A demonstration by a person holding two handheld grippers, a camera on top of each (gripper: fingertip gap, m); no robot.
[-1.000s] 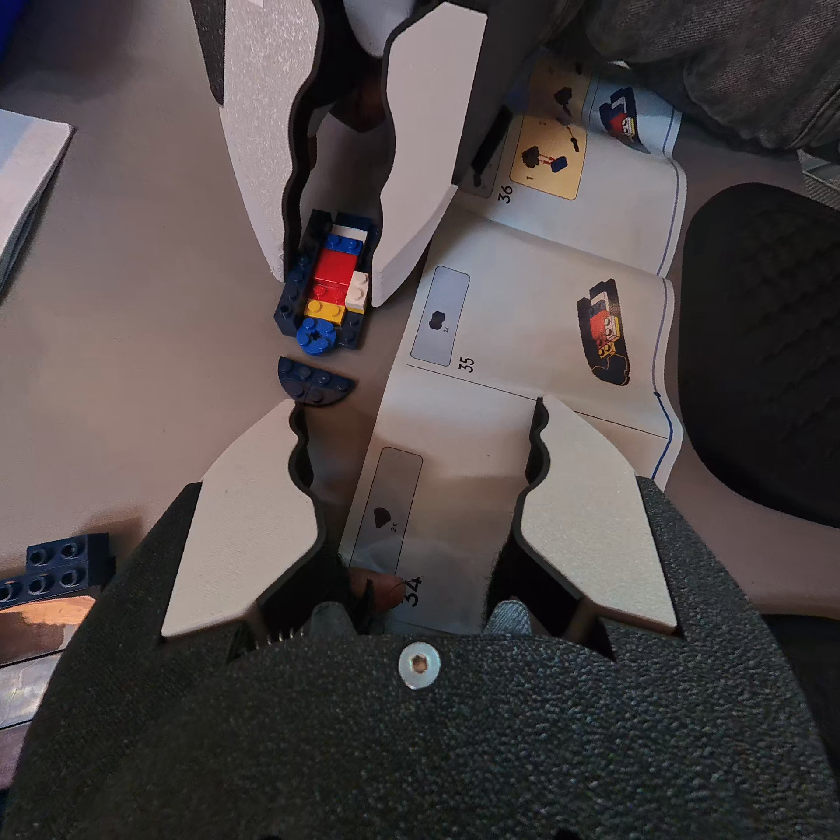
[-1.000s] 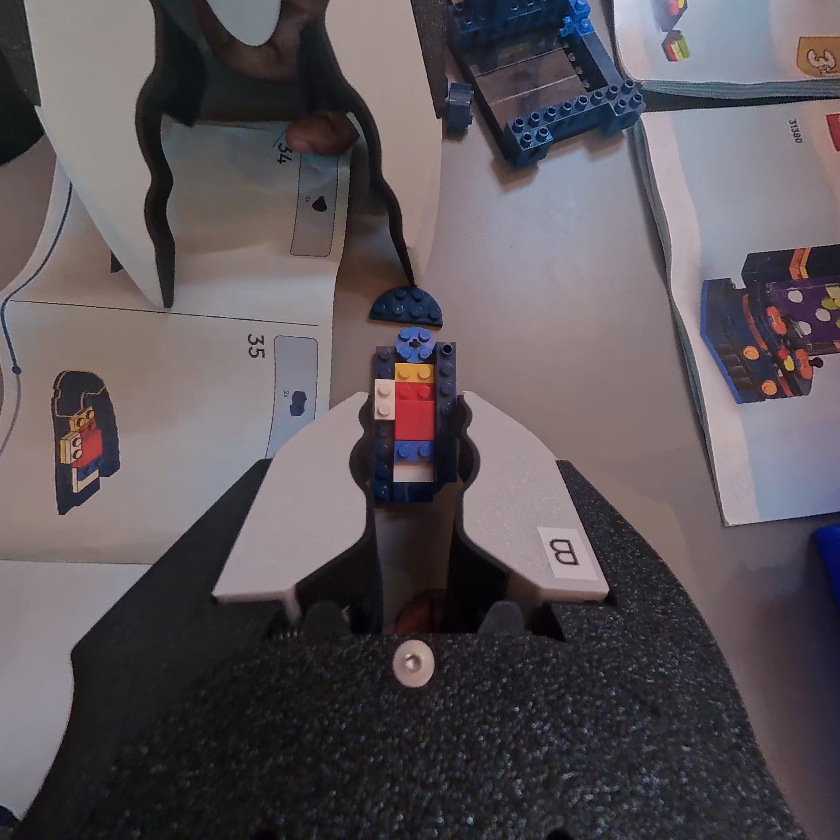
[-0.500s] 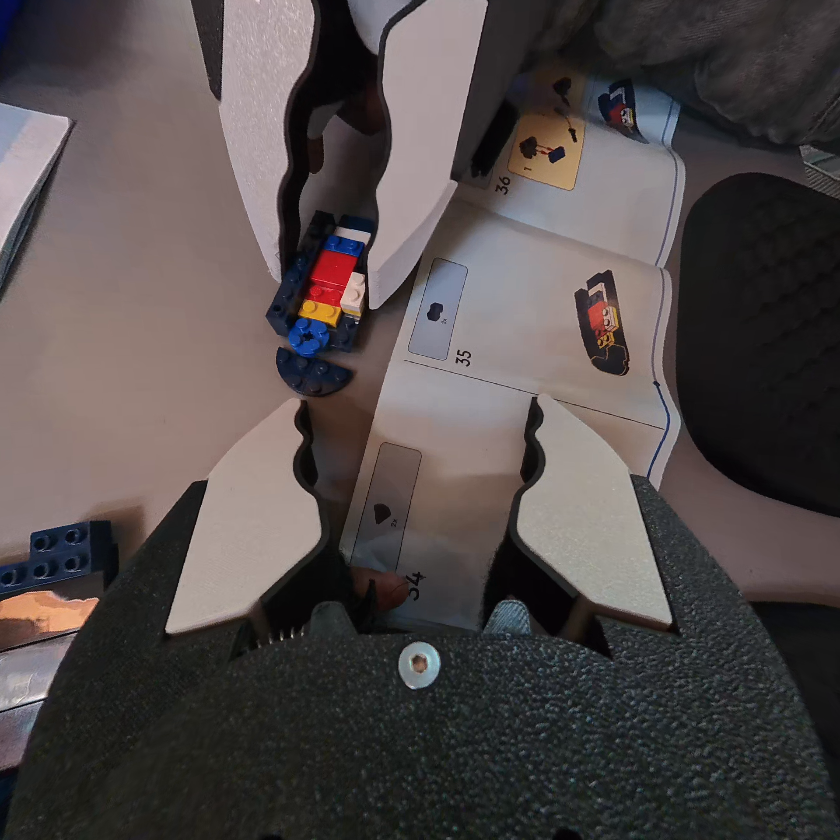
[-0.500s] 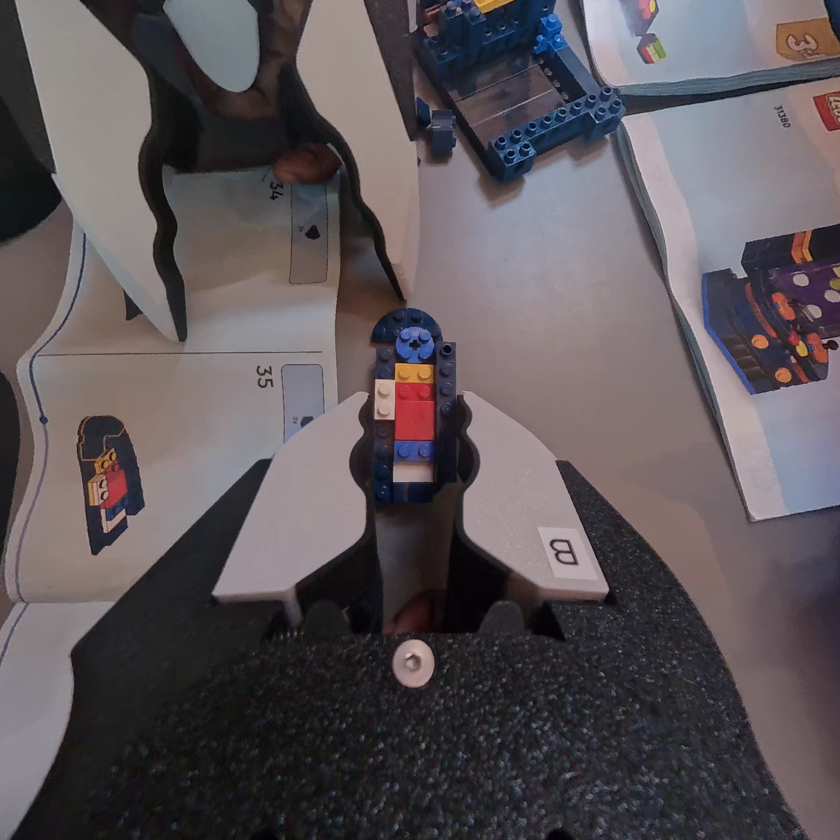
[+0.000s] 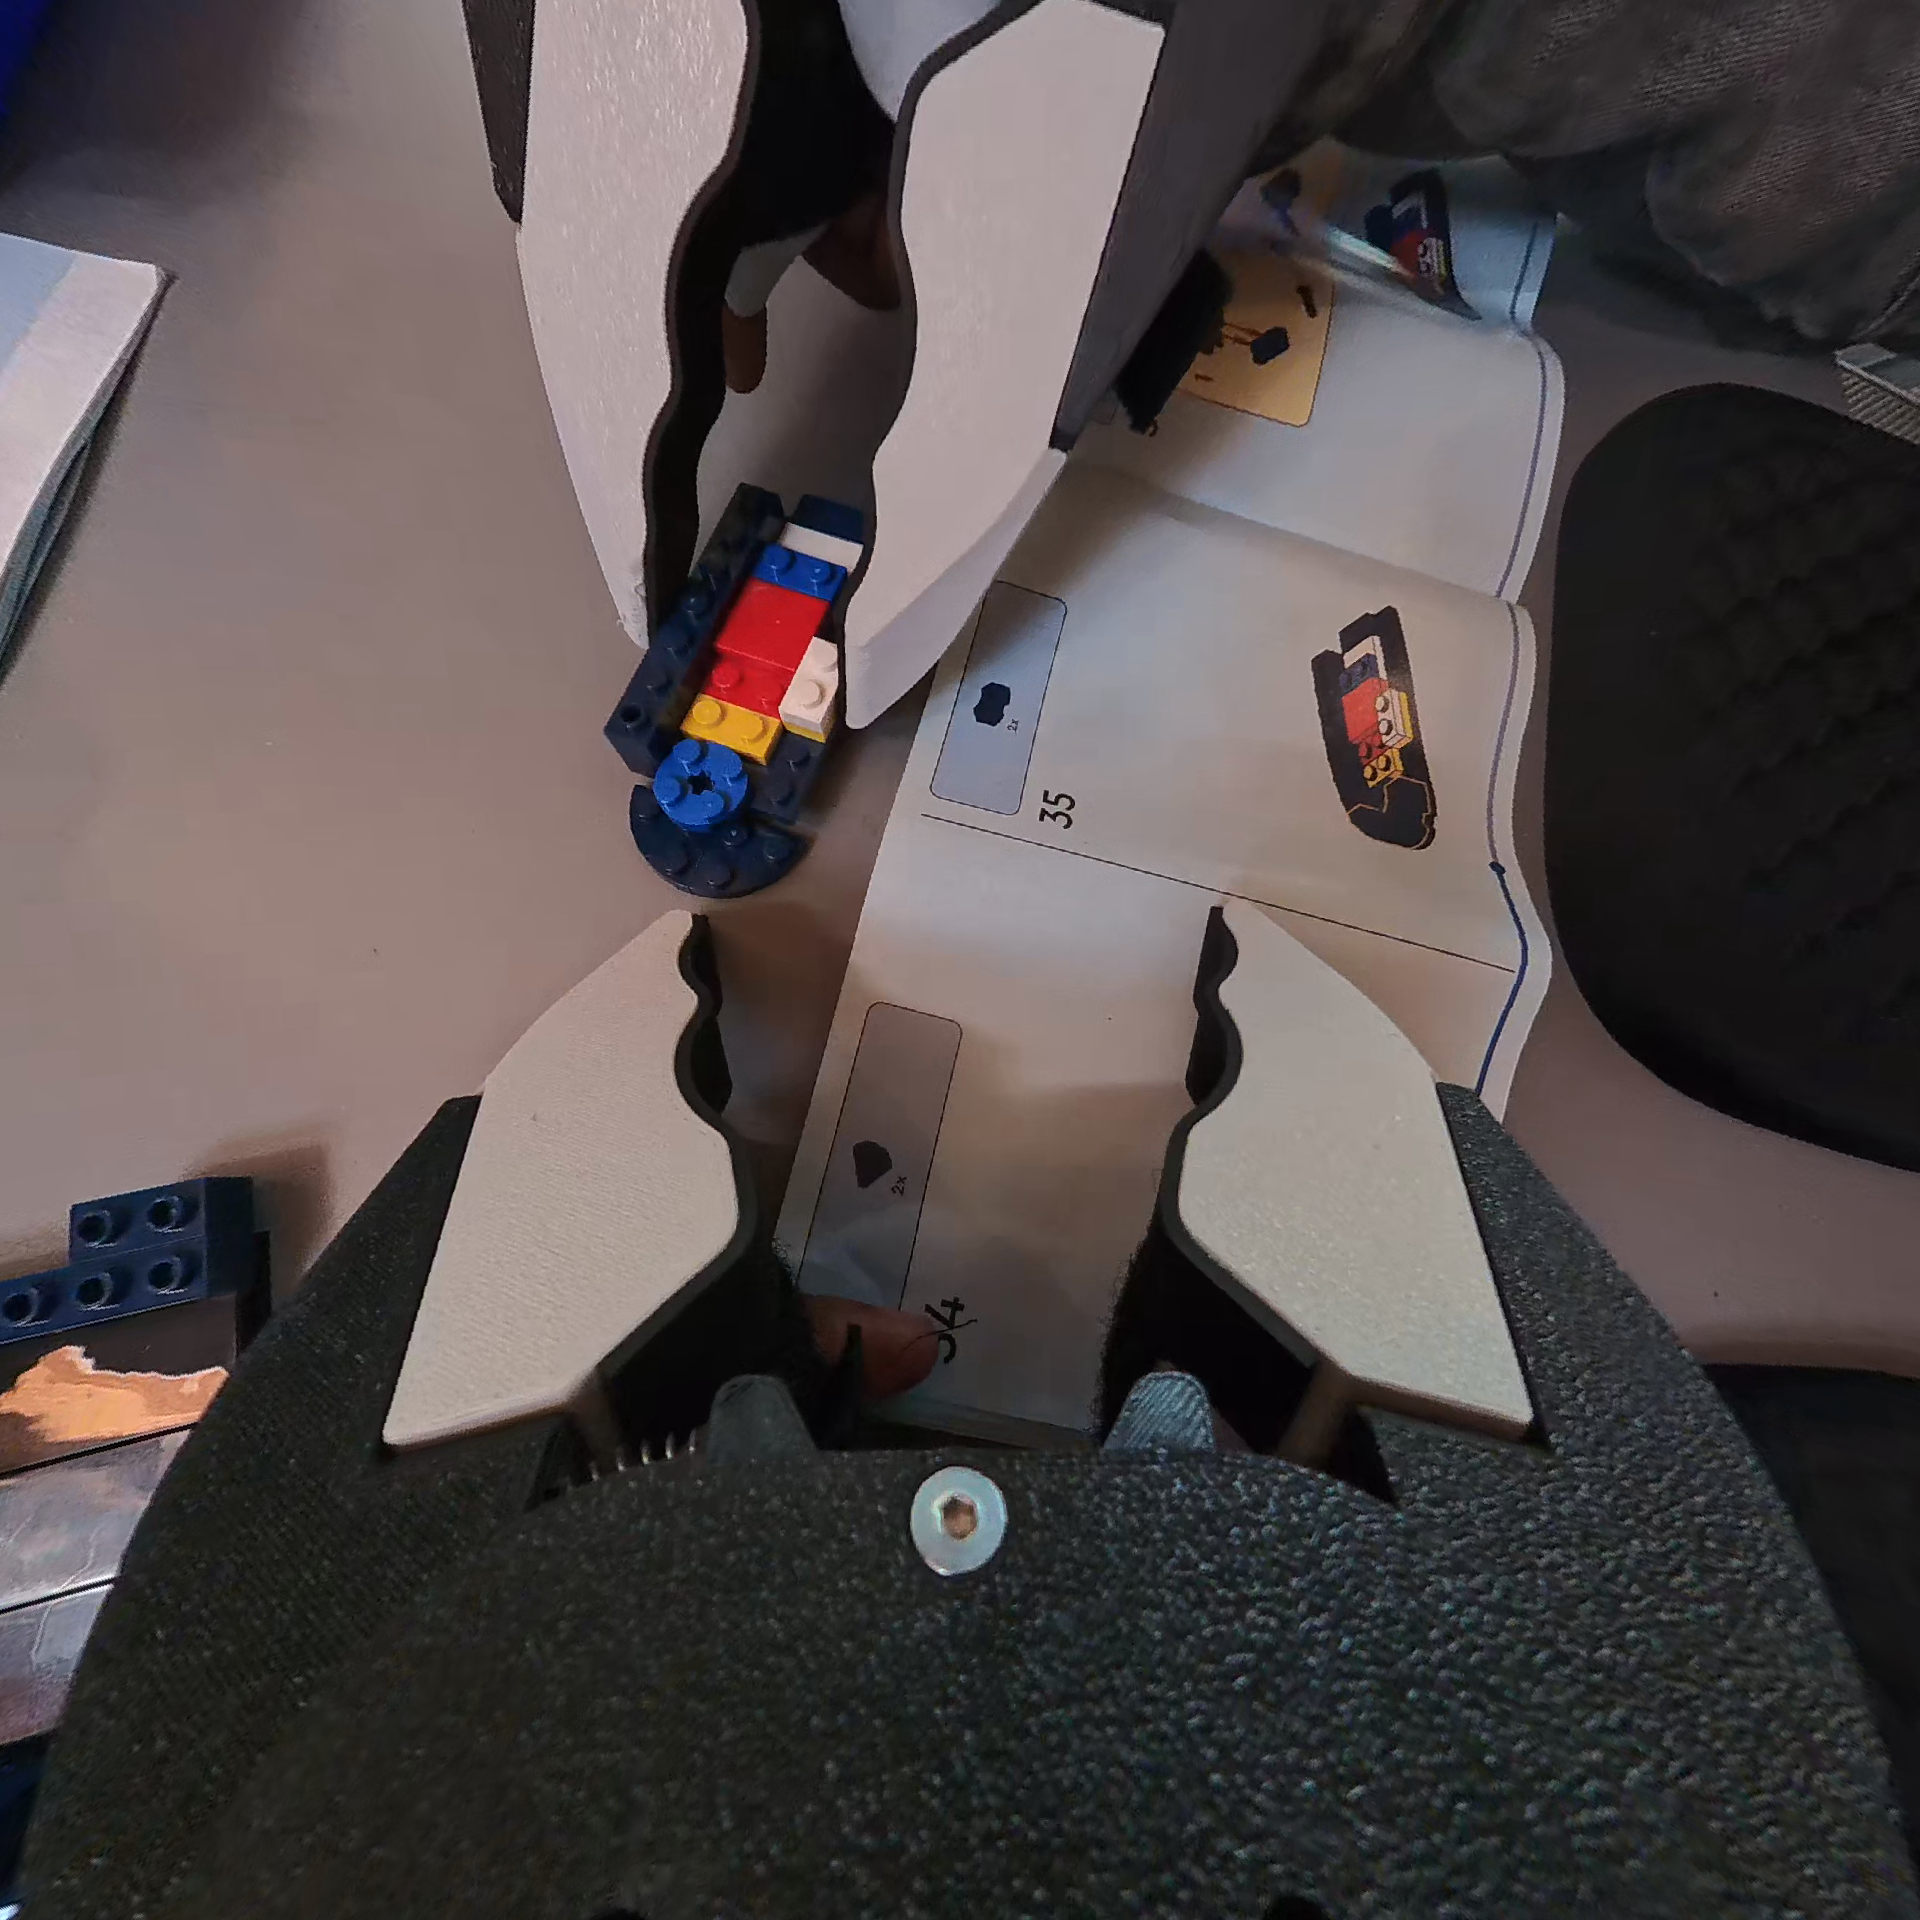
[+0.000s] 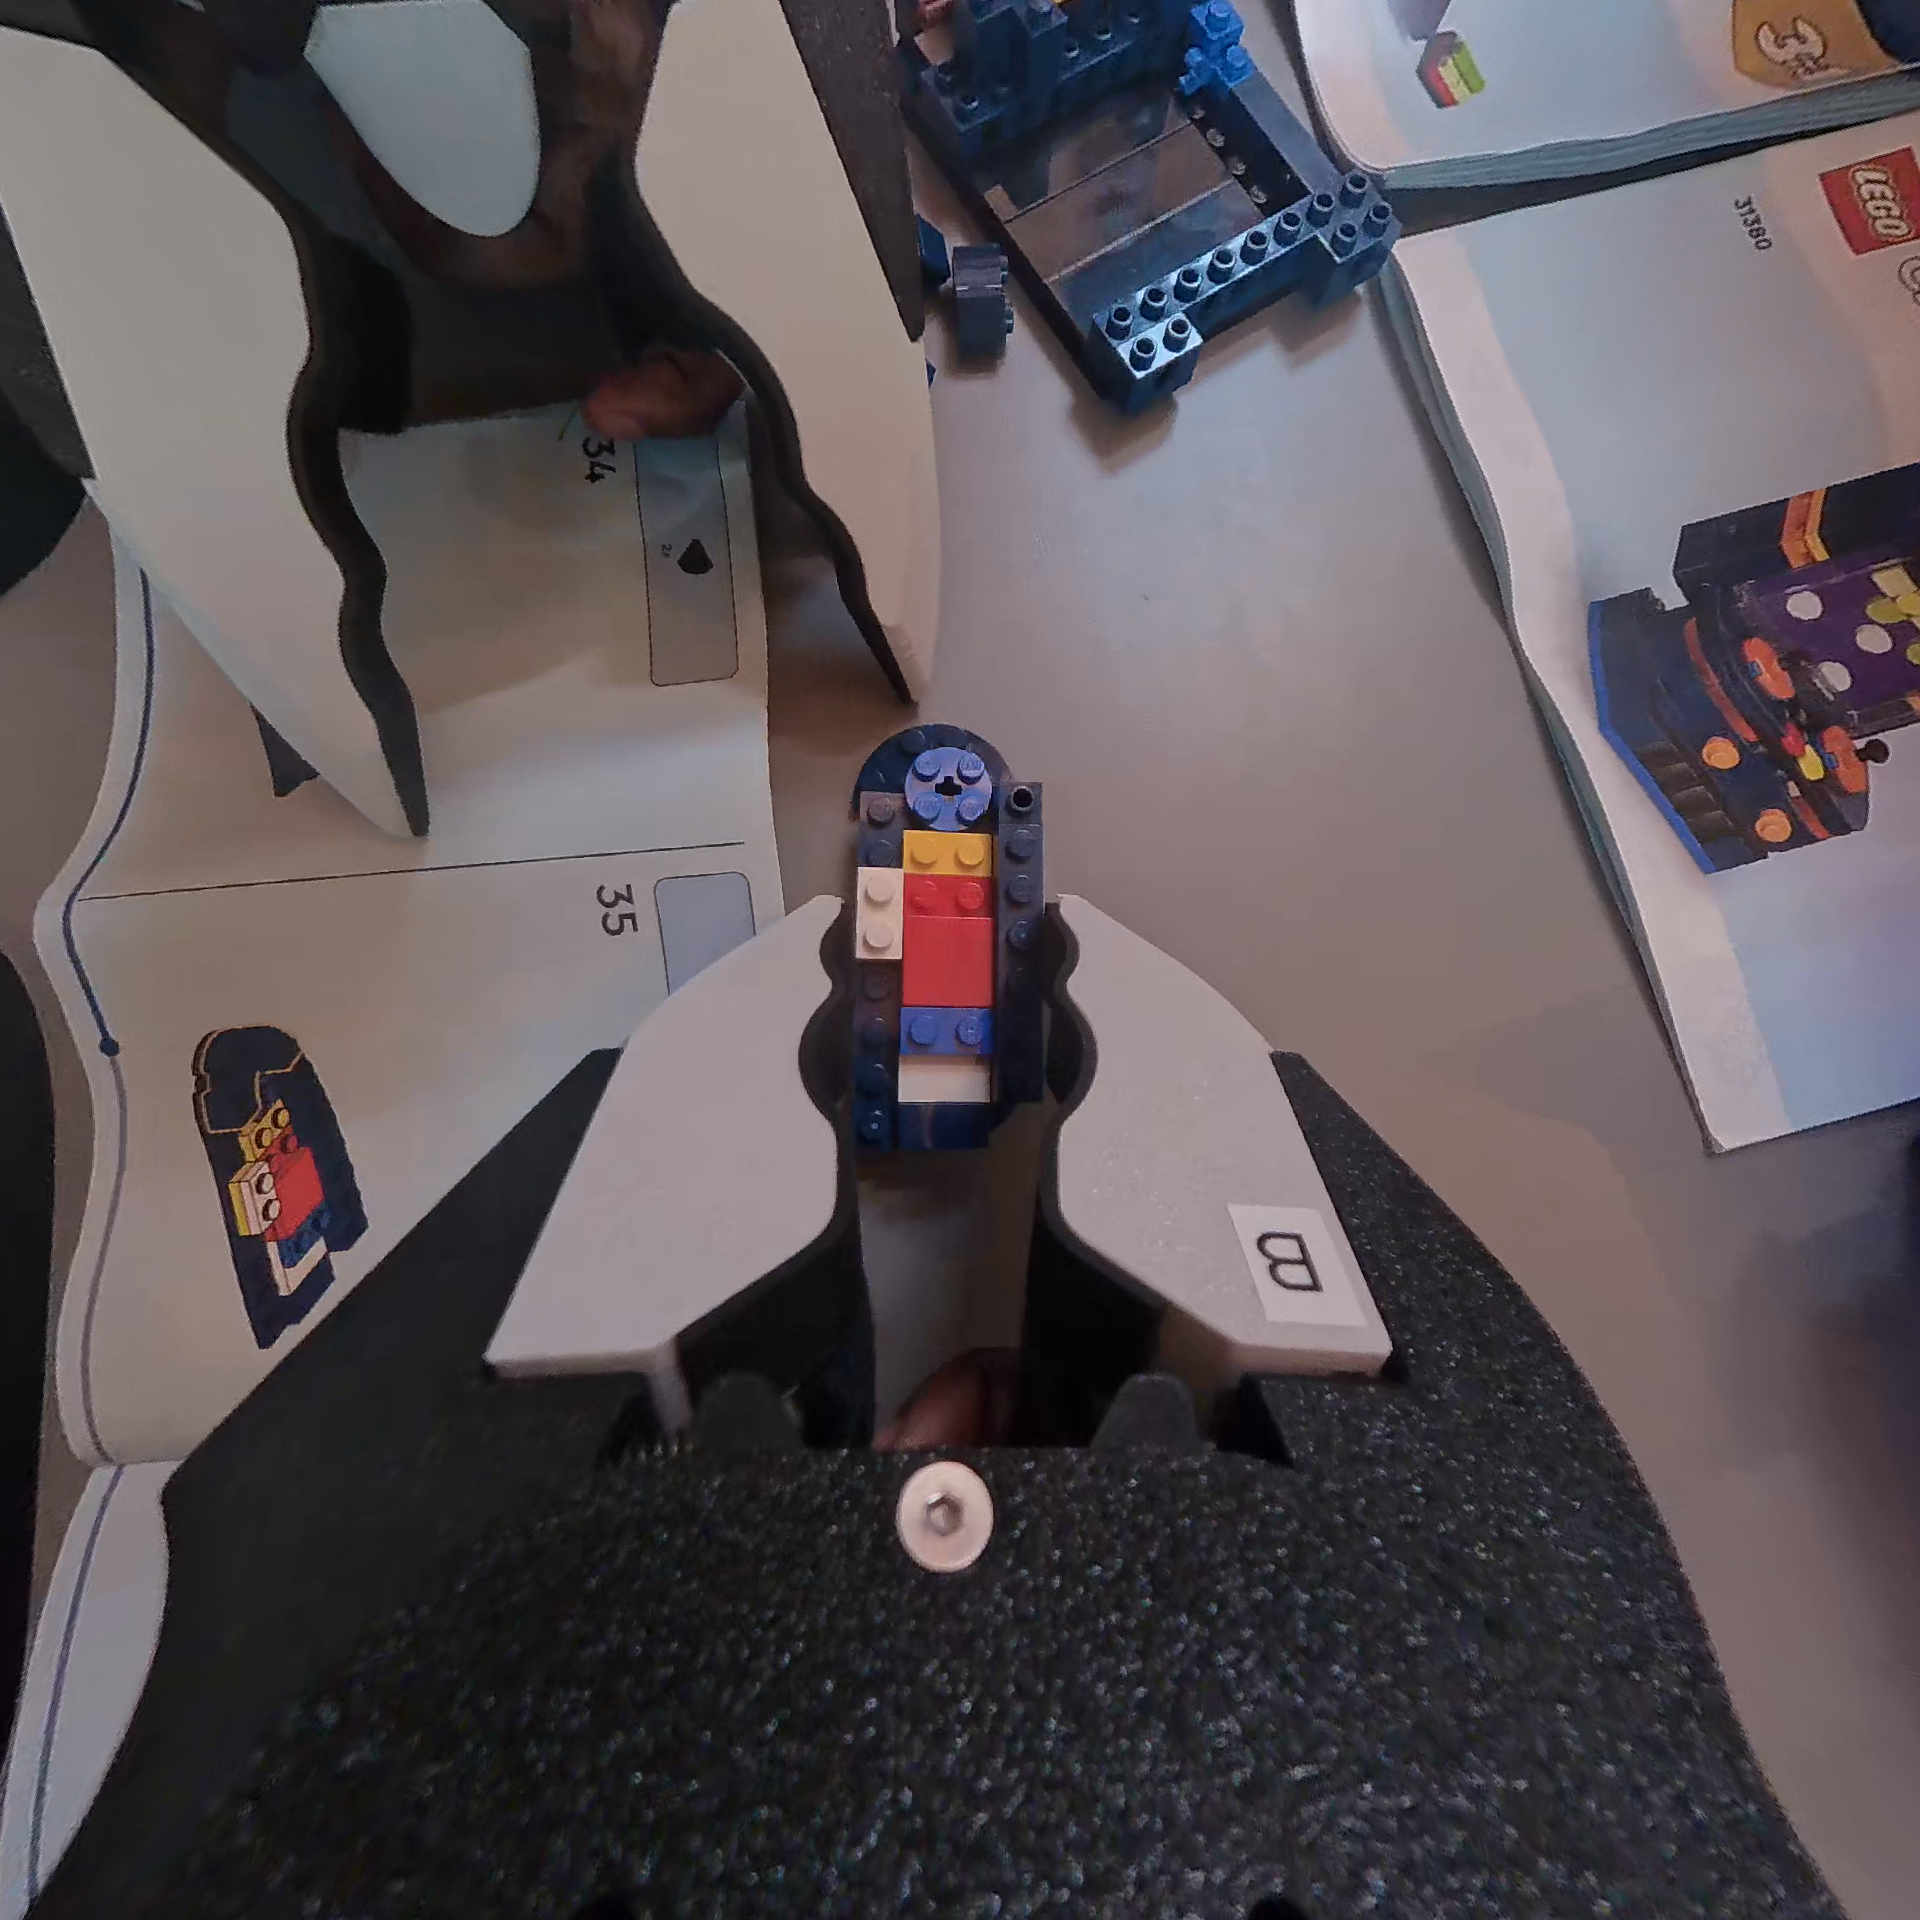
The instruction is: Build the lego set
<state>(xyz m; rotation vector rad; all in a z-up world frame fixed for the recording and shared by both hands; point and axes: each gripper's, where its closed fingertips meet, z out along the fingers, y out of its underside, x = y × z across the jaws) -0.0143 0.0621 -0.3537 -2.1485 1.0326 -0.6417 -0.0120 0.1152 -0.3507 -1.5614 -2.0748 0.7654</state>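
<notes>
Left wrist view: the left gripper (image 5: 956, 925) stands with its white fingers (image 5: 582, 1143) spread wide and bare, over the open paper instruction booklet (image 5: 1195, 727) on the smooth grey table (image 5: 260, 675). Just ahead lies a small studded plastic brick model (image 5: 753, 665), a dark blue frame filled with red, yellow, white and blue plates, clamped between the fingers of the right gripper (image 5: 743, 665). A dark blue half-round studded plate (image 5: 717, 847) touches the model's front end, under a blue round plate (image 5: 699, 784). A dark blue brick frame (image 5: 125, 1268) sits at the left edge and a black textured pad (image 5: 1745, 779) at the right.

Right wrist view: the right gripper (image 6: 945, 914) is closed narrowly on the model (image 6: 945, 956), its black wavy pads pressing both long dark blue sides. The half-round plate (image 6: 914, 743) meets the model's far end. In my judgement, a level, steady clamp would keep the studs aligned; any tilt risks a skewed joint.
</notes>
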